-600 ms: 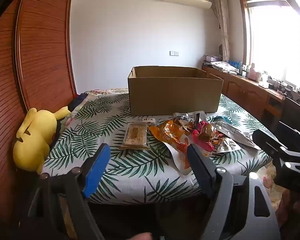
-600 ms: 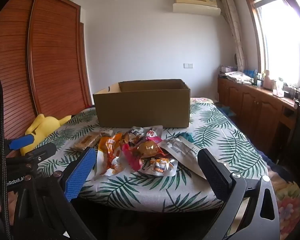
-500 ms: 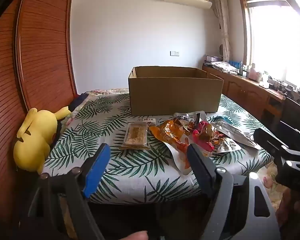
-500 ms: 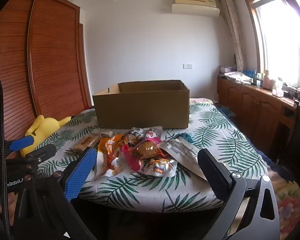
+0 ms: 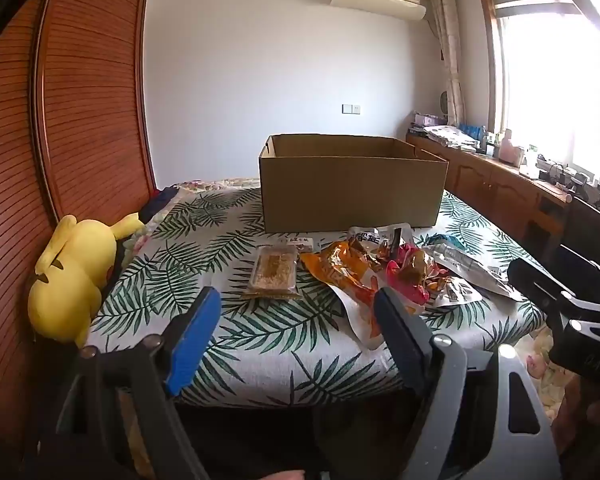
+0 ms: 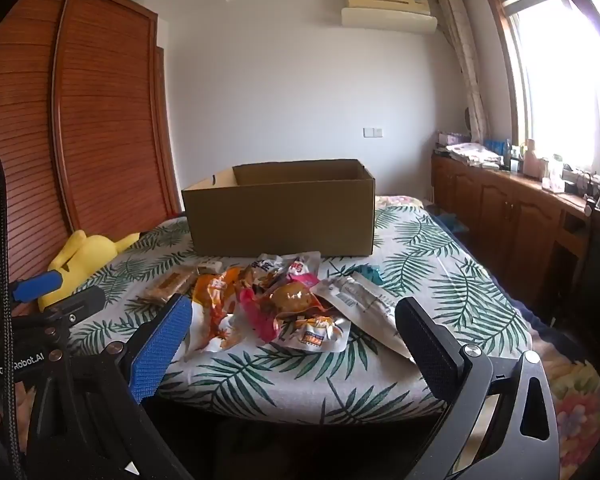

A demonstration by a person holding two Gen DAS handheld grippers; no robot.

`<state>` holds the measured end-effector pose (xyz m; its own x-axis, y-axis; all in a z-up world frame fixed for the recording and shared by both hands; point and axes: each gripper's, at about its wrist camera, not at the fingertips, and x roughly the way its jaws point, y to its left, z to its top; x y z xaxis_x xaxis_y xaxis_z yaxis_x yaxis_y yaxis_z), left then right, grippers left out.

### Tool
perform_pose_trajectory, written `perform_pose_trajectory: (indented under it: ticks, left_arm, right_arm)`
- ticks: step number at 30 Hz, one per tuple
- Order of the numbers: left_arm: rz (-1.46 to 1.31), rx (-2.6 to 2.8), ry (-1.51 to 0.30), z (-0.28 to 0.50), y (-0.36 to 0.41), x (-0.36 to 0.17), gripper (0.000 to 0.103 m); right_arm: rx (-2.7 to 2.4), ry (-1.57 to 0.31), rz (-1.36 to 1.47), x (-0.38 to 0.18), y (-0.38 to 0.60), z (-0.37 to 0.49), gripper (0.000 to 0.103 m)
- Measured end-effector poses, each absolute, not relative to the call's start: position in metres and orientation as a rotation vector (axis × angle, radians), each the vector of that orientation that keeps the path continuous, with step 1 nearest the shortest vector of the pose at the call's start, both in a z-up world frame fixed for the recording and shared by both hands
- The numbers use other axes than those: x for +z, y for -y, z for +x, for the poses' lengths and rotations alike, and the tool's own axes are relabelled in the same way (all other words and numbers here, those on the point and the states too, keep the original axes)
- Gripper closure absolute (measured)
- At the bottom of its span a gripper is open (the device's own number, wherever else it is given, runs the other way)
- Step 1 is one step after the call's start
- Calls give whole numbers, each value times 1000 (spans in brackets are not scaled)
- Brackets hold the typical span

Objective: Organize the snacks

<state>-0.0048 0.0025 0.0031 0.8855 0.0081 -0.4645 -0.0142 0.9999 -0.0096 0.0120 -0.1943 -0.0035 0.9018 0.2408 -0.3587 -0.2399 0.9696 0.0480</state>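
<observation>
Ahead of our left gripper (image 5: 298,320) and right gripper (image 6: 294,336), both spread wide and empty, the snack packets (image 6: 276,304) lie heaped on the leaf-print bedspread (image 6: 440,280), with the open cardboard box (image 6: 280,220) just beyond them. We judge the risk is in the pile: overlapping slippery wrappers could let one pinch drag neighbours off the near edge, or crush the clear-wrapped biscuit bar (image 5: 274,270).

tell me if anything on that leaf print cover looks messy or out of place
The snack packets lie in a loose, overlapping heap in front of the open cardboard box, none visibly in it. A clear-wrapped bar lies apart to the left. A yellow plush toy slumps against the wardrobe.
</observation>
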Motion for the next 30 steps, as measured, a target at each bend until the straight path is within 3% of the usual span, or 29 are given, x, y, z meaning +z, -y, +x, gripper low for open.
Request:
perform_pose_trajectory:
  ticks: [30]
  left_arm:
    - [-10,16,-484,-5,0,-3,24]
  right_arm:
    - [251,-371,7,-4,195,12,0]
